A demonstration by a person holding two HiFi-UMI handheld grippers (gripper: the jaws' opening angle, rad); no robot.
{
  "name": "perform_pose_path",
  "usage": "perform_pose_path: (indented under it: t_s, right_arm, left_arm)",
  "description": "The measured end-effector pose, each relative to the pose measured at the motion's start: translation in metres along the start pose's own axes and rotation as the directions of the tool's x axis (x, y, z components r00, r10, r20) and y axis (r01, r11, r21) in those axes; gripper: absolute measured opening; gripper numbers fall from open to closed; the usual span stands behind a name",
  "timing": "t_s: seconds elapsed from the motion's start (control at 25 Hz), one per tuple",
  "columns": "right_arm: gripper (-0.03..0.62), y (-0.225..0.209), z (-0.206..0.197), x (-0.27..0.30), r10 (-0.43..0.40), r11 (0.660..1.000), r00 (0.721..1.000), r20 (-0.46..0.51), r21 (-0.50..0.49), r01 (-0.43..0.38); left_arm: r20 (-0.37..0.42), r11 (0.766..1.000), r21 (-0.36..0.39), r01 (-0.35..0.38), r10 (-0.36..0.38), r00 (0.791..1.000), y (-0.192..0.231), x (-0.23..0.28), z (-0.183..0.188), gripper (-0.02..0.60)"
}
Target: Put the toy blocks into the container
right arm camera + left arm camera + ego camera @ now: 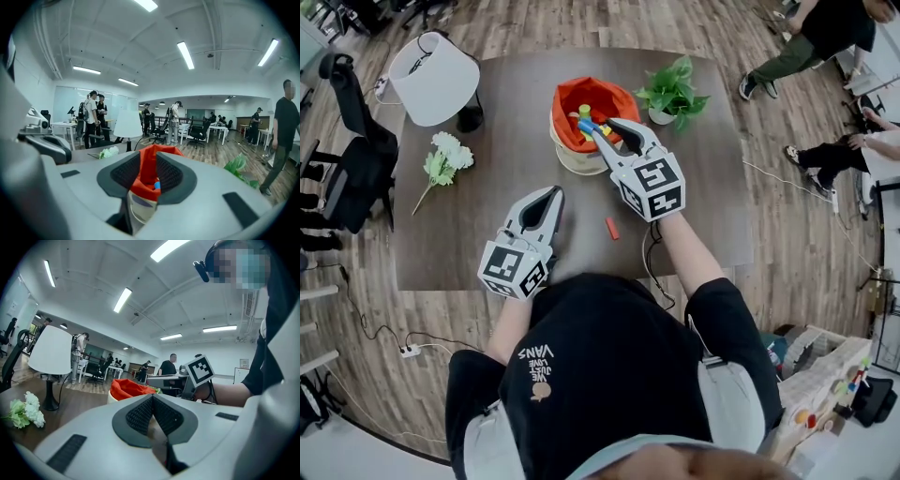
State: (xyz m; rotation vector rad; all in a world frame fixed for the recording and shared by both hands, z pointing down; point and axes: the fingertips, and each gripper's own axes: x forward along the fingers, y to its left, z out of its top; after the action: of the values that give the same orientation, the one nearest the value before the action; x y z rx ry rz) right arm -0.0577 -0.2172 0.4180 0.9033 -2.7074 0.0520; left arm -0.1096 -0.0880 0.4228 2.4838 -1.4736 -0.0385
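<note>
Toy blocks of yellow, green and blue plastic [585, 119] are lying in the cream round container with orange cloth lining [570, 161]. One small red block [611, 228] is lying on the dark brown table [487, 216]. The right gripper [589, 129] is hovering over the container, jaws partly apart and holding nothing. The left gripper [554, 194] is resting with jaws together. For the red block, I judge that lowering the jaws astride its narrow sides is working best.

Head view — steeply down, above the table [487, 234]. Both gripper views sit low, near level, facing the container [591, 103] — lamp [431, 75] probably shared too.

Open-plan office, wood floor [581, 23], desks [63, 125], swivel chairs [199, 132], ceiling strip lights [186, 55]
</note>
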Motion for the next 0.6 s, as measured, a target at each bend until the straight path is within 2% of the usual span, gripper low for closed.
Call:
perform_pose_path:
  t_s: [0.32, 0.6]
  right_arm:
    - [0.042, 0.012, 0.010, -0.042, -0.025, 1.000, 0.997, 0.067, -0.003, 0.025]
    - [0.018, 0.023, -0.004, -0.076, -0.032, 0.999, 0.997, 0.065, 0.018, 0.031]
  left_arm:
    - [0.002, 0.999, 0.003, 0.037, -0.037, 0.999, -0.007, 0.006, 0.002, 0.011]
    - [0.007, 0.997, 0.002, 0.078, -0.078, 0.997, -0.015, 0.015, 0.004, 0.011]
